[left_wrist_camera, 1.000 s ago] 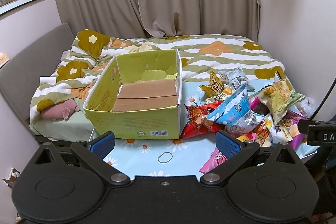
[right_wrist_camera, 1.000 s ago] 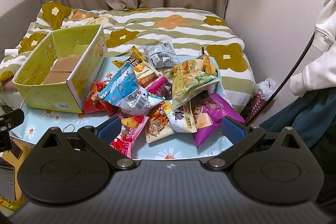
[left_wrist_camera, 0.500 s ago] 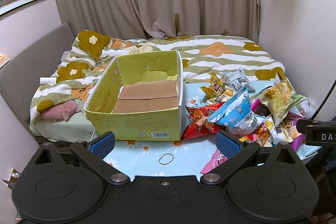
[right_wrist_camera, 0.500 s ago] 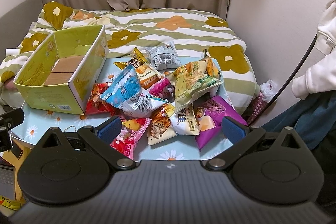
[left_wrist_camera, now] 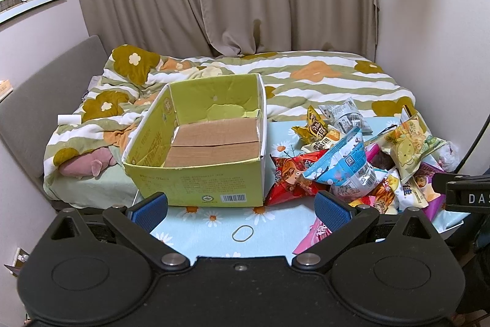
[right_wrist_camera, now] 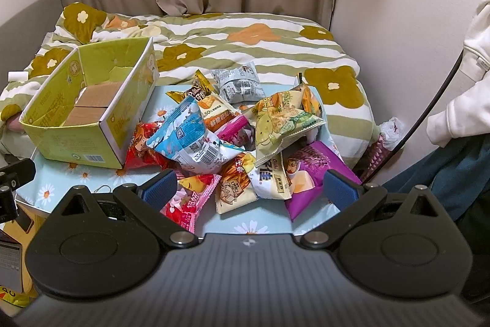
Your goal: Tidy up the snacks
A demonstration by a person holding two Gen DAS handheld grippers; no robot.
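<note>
A green cardboard box (left_wrist_camera: 196, 183) stands open and empty on a small table with a light blue daisy cloth (left_wrist_camera: 275, 222); it also shows in the right wrist view (right_wrist_camera: 76, 140). A pile of snack bags (right_wrist_camera: 239, 137) lies to its right, with a blue-white bag (right_wrist_camera: 186, 137) on top, a yellow bag (right_wrist_camera: 281, 121), a purple bag (right_wrist_camera: 312, 170) and a red bag (left_wrist_camera: 291, 176). My left gripper (left_wrist_camera: 240, 206) is open and empty before the box. My right gripper (right_wrist_camera: 249, 189) is open and empty, above the near edge of the pile.
A rubber band (left_wrist_camera: 243, 233) lies on the cloth near my left gripper. Behind the table is a bed with a striped flower quilt (left_wrist_camera: 306, 75). A wall is close on the right, and a person in white (right_wrist_camera: 465, 81) stands there.
Both views have shifted slightly: the table and snacks sit a little lower and closer in the right wrist view. Nothing was grasped or moved.
</note>
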